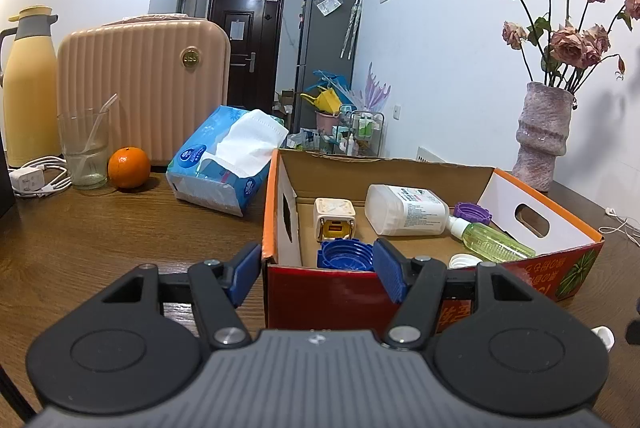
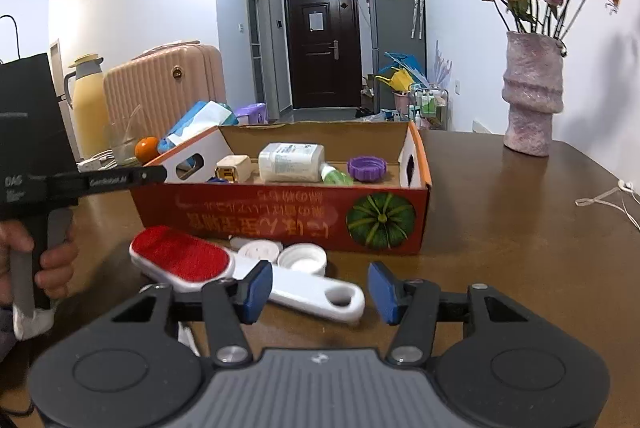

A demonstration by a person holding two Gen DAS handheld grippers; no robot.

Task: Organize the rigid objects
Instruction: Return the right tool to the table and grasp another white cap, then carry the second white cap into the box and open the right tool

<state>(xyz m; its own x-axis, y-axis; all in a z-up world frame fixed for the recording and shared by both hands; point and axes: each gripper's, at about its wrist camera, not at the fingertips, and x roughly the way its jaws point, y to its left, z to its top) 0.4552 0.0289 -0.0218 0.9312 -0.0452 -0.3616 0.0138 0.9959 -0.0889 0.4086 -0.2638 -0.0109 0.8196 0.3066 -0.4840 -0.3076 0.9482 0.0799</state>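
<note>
On the brown wooden table (image 2: 500,228) | step: collecting loose items into the open red cardboard box (image 2: 280,216) | both tongs spread, empty: left gripper (image 1: 316,274), right gripper (image 2: 320,292) | next: right closes on the white lint brush with red pad (image 2: 240,272).

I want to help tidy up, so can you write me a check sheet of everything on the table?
Surface: brown wooden table.
Job's things: cardboard box holds white bottle, purple cap, blue cap, charger cube; lint brush and two white lids lie outside.
Clutter: tissue pack, orange, glass, vase.
Claws: left claw and right claw open, empty.
Cables: white cable.
Surroundings: suitcase, door.
</note>
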